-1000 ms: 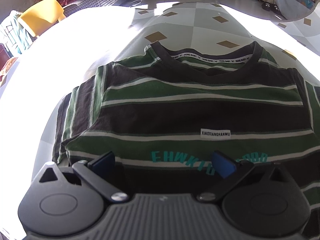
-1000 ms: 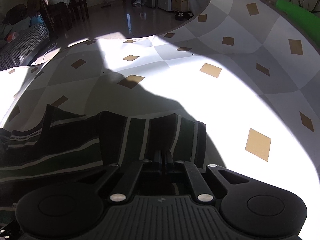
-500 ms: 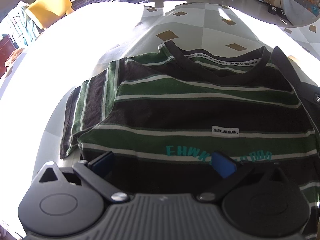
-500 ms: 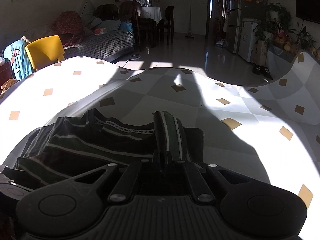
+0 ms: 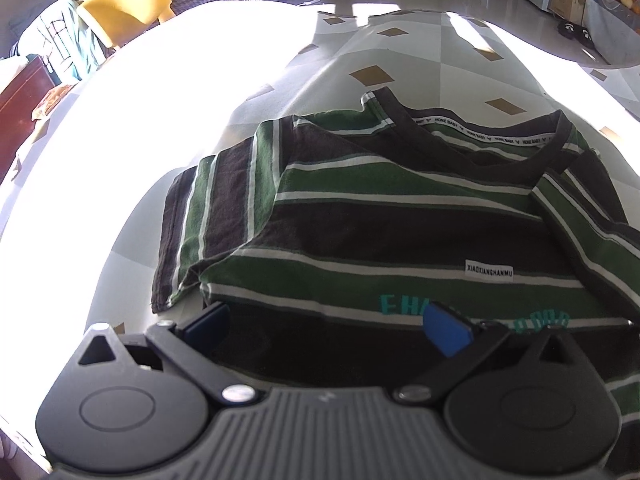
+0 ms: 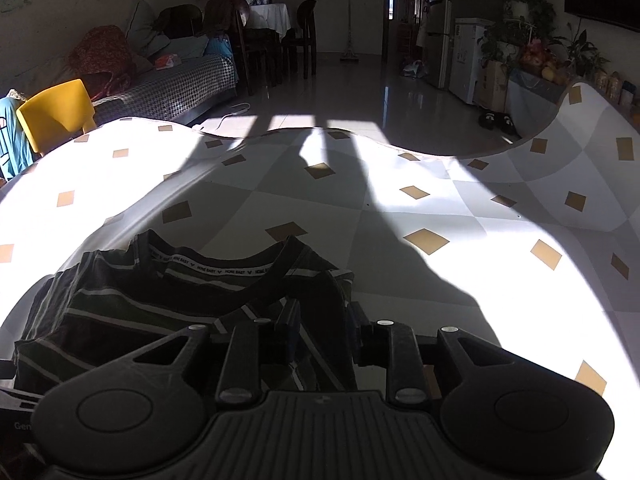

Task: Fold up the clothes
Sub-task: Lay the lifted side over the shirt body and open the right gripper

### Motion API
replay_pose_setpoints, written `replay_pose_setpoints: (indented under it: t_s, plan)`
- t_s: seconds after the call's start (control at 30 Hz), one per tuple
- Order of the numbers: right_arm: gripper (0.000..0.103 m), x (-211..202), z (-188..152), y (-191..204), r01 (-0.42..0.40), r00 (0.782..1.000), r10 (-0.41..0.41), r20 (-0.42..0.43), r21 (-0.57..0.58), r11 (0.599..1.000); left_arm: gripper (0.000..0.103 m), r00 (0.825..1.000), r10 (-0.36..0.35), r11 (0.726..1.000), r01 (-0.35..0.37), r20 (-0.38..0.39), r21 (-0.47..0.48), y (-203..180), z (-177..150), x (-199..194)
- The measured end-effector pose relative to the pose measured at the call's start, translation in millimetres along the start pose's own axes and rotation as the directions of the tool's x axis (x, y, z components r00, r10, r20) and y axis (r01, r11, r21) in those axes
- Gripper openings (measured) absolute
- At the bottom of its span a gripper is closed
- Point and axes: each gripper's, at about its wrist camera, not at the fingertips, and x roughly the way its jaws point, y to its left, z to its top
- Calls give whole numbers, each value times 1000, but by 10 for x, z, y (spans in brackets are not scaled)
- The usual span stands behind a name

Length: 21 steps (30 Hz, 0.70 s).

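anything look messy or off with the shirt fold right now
Slightly: the striped shirt's right sleeve lies folded in at a slant, rumpled, between the opening right gripper's jaws. Nothing is torn or spilled.

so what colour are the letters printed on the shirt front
Teal, on the striped shirt; clearest in the left wrist view.

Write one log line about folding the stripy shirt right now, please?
shirt: both sleeves folded in | right gripper: opening, sleeve between jaws | left gripper: open, over hem

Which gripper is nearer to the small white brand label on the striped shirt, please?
Left. The left gripper hovers open over the shirt's lower front, just below the white label. The right gripper, jaws opening, straddles a fold beside the collar.
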Motion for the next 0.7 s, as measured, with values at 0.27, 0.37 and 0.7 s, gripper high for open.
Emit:
replay_pose_setpoints:
  t_s: [0.27,0.37,0.7]
  plan:
    - [27,181,-125,95,28,994,-35,-99,-78,997,103,1000,-6,1000,6,-10,-1,26,-27,-13]
    - [27,217,-262,248,-19,989,-1,-145,-135,991,103,1000,-6,1000,6,-9,0,26,-36,-22]
    - [35,21,-666,923,-154,981,89,-171,-416,896,103,1000,0,1000,0,-12,-12,49,-30,-15]
